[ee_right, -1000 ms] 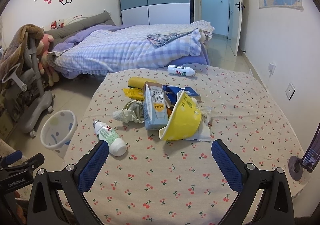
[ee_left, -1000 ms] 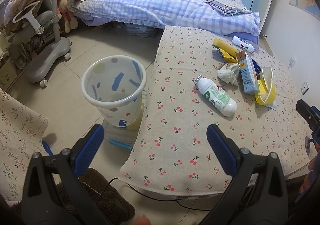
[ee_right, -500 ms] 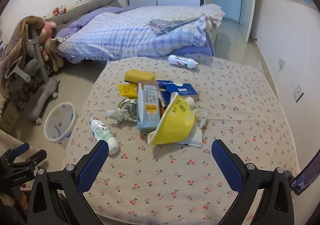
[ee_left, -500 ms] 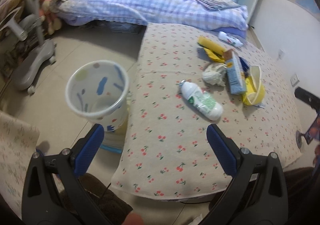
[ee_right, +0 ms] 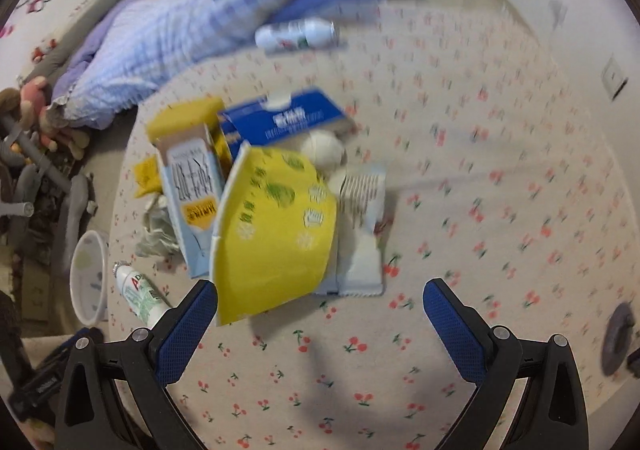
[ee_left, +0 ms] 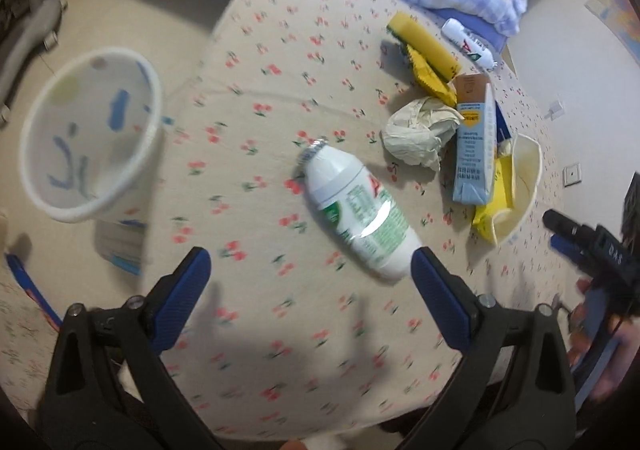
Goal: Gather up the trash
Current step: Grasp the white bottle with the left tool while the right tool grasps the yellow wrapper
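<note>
A white plastic bottle with a green label (ee_left: 356, 209) lies on the cherry-print tablecloth (ee_left: 248, 97), just ahead of my open, empty left gripper (ee_left: 308, 274). Past it lie crumpled paper (ee_left: 420, 133), a light blue carton (ee_left: 474, 145), yellow wrappers (ee_left: 424, 49) and a yellow paper bowl (ee_left: 516, 189). My right gripper (ee_right: 320, 306) is open and empty just short of the yellow bowl (ee_right: 276, 226), beside the carton (ee_right: 196, 189), a blue box (ee_right: 288, 117) and a white wrapper (ee_right: 360, 234). A second white bottle (ee_right: 296, 35) lies at the table's far edge.
A white trash bin with coloured spots (ee_left: 84, 137) stands on the floor left of the table, also in the right wrist view (ee_right: 88, 282). A bed with a checked blanket (ee_right: 192, 21) lies behind the table. A grey chair base (ee_left: 24, 33) stands at far left.
Both grippers have moved forward and down toward the table. The left one has closed in on the green-label bottle, the right one on the yellow bowl. Both stay open.
</note>
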### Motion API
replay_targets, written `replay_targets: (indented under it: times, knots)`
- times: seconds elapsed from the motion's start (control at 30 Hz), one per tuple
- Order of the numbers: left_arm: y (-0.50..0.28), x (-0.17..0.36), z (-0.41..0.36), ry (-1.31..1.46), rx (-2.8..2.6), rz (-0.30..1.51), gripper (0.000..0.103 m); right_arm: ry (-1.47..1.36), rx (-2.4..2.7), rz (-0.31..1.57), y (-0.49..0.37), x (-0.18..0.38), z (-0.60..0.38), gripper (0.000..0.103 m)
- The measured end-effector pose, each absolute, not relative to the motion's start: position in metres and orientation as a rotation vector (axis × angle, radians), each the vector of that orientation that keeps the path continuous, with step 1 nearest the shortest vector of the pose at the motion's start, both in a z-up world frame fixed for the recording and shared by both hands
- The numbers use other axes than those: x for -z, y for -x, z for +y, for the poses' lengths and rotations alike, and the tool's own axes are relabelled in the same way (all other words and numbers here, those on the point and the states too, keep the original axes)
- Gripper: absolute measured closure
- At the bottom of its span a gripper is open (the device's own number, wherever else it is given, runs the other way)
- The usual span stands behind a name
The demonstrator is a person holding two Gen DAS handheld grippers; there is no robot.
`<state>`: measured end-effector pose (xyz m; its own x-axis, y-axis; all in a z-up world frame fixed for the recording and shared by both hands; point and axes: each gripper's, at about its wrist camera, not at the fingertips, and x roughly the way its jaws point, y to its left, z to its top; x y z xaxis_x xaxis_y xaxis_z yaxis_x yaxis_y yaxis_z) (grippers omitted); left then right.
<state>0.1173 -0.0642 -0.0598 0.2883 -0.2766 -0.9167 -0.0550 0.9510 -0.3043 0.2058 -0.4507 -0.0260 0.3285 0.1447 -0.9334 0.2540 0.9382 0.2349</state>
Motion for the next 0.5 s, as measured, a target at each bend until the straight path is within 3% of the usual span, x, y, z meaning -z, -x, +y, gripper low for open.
replay_targets:
  times: [0.17, 0.3, 0.5]
  knots:
    - [-0.137, 0.071, -0.083, 0.312, 0.139, 1.274, 0.006, -0.496, -0.001, 1.273, -0.224, 0.041, -0.456, 0.000]
    - [-0.148, 0.084, -0.095, 0.340, 0.145, 1.293, 0.014, -0.584, -0.007, 1.312, -0.232, 0.054, -0.462, 0.002]
    - [-0.156, 0.093, -0.106, 0.287, 0.099, 1.275, 0.018, -0.623, 0.010, 1.329, -0.237, 0.068, -0.462, 0.025]
